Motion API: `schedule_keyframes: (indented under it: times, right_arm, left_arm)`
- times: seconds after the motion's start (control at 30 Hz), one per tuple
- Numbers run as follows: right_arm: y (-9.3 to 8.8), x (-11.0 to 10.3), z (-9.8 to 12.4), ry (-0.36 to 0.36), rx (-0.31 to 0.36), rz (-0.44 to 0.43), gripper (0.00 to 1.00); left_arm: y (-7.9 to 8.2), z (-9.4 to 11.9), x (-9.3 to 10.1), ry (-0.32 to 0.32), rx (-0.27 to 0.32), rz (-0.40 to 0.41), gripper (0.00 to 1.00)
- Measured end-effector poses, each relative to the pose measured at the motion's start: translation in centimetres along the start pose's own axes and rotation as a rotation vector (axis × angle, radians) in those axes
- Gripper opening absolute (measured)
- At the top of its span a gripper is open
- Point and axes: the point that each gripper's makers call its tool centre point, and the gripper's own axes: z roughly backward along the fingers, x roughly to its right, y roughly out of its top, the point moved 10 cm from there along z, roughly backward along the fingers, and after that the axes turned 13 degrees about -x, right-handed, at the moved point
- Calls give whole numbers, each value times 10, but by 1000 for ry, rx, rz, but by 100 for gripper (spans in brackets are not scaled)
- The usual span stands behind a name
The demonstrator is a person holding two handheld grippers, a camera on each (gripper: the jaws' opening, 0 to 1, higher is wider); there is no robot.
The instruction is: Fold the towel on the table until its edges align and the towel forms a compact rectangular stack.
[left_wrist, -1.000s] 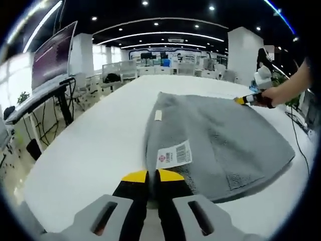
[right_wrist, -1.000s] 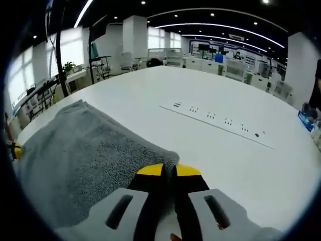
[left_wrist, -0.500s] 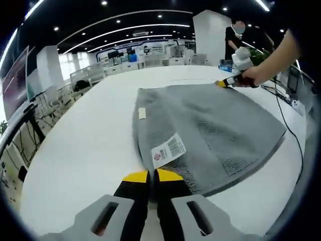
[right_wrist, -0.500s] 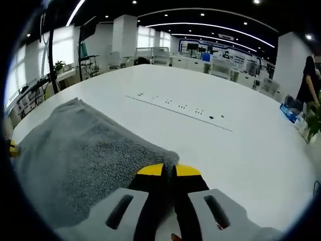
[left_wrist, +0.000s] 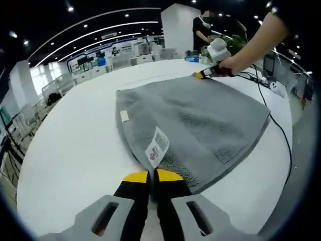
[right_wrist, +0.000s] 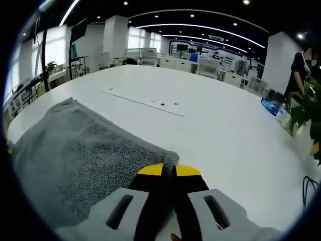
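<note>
Grey towel pinched at two corners on the white tabletop

The tabletop (left_wrist: pixel 75 145) carries the towel (left_wrist: pixel 200 120), already doubled, stretching away from the left gripper (left_wrist: pixel 149 175) towards the right gripper (right_wrist: pixel 169 170); each gripper's jaws are closed on a corner.

Left tongs (left_wrist: pixel 152 175) clamp a grey towel (left_wrist: pixel 200 120) corner on the white counter (left_wrist: pixel 70 150); right tongs (left_wrist: pixel 200 75) pinch the far corner.

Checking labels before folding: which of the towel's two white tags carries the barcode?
The larger tag, nearest the left gripper; the small tag farther along the towel edge is blank.
</note>
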Motion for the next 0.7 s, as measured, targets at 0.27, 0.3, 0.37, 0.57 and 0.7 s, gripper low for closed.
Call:
schedule_keyframes:
  times: [0.27,0.3,0.37,0.57,0.7]
  right_arm:
    - [-24,39,16,-41,24,-6,3]
    - [-25,42,17,-44,25,-8,3]
    - [-29,49,17,-56,25,-10,3]
    - [-34,66,21,-67,13,43,3]
    - [-36,65,24,-61,29,4,3]
  left_arm:
    - [22,-10,42,-67,10,-82,4]
    - [24,-10,46,-74,12,-92,4]
    - [26,-11,53,-87,15,-95,4]
    - [27,-10,63,-100,8,-86,4]
    - [27,-9,65,-99,7,-72,4]
